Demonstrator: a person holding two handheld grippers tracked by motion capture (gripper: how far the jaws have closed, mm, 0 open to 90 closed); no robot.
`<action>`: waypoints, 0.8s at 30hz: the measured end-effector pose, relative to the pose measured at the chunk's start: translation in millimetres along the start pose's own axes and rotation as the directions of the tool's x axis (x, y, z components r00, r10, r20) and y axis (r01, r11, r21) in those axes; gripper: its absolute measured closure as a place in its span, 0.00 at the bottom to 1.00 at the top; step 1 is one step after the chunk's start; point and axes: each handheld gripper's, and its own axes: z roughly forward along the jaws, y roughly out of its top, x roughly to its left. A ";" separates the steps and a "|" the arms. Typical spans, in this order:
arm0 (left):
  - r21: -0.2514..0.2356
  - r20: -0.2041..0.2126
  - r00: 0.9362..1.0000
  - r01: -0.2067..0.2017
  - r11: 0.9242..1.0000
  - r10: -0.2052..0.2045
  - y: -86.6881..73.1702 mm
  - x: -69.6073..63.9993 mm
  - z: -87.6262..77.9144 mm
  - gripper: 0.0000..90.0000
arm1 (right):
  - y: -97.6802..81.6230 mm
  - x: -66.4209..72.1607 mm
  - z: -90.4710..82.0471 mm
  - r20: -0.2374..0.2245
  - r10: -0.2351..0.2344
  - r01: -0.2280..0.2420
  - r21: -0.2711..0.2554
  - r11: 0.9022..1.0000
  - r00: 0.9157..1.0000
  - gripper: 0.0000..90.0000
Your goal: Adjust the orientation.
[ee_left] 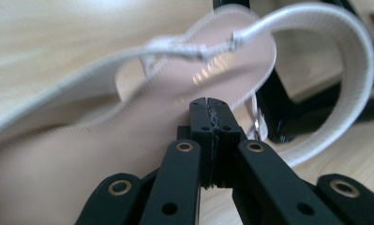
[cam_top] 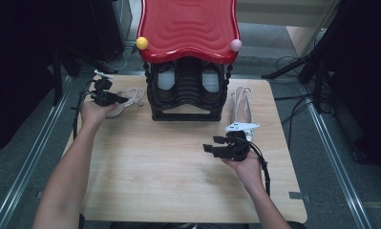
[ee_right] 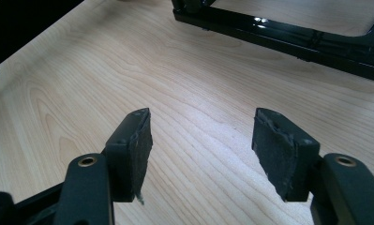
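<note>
A pale strappy sandal (cam_top: 136, 97) lies on the wooden table (cam_top: 178, 162) left of a black shoe rack (cam_top: 187, 113). My left gripper (cam_top: 125, 99) is shut, and its tips rest at the sandal's edge. In the left gripper view the shut gripper (ee_left: 208, 106) sits against the pink insole (ee_left: 175, 93), under the white heel strap (ee_left: 355, 61). Whether it pinches any part of the shoe I cannot tell. A second white sandal (cam_top: 243, 102) lies right of the rack. My right gripper (cam_top: 212, 144) hovers open over bare wood, its pads (ee_right: 133, 140) apart with nothing between.
The rack carries a wavy red top (cam_top: 188, 26) with a yellow ball (cam_top: 142, 43) and a pink ball (cam_top: 236, 45) at its front corners. A pair of shoes (cam_top: 166, 78) sits inside it. Its black base (ee_right: 292, 37) runs ahead of my right gripper. Cables lie on the floor at the right.
</note>
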 end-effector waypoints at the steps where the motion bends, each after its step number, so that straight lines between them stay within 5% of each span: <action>1: 0.002 0.007 1.000 -0.001 1.000 0.001 -2.1 0.4 -0.6 1.00 | -0.1 -0.1 0.0 0.001 -0.001 0.001 0.001 1.000 1.000 0.43; 4: 0.017 0.029 0.999 -0.020 1.000 0.019 -9.0 0.7 -3.1 1.00 | 0.1 -0.3 0.2 0.004 0.000 0.000 -0.001 1.000 1.000 0.43; 14: 0.096 -0.018 0.995 -0.095 0.991 0.097 -20.0 -3.7 -16.2 1.00 | 1.8 1.1 1.9 -0.003 -0.005 0.005 -0.006 1.000 1.000 0.43; 24: 0.138 -0.028 0.995 -0.095 0.986 0.100 -23.8 6.7 -28.5 1.00 | 3.9 2.3 4.0 0.000 -0.009 0.009 -0.003 1.000 1.000 0.44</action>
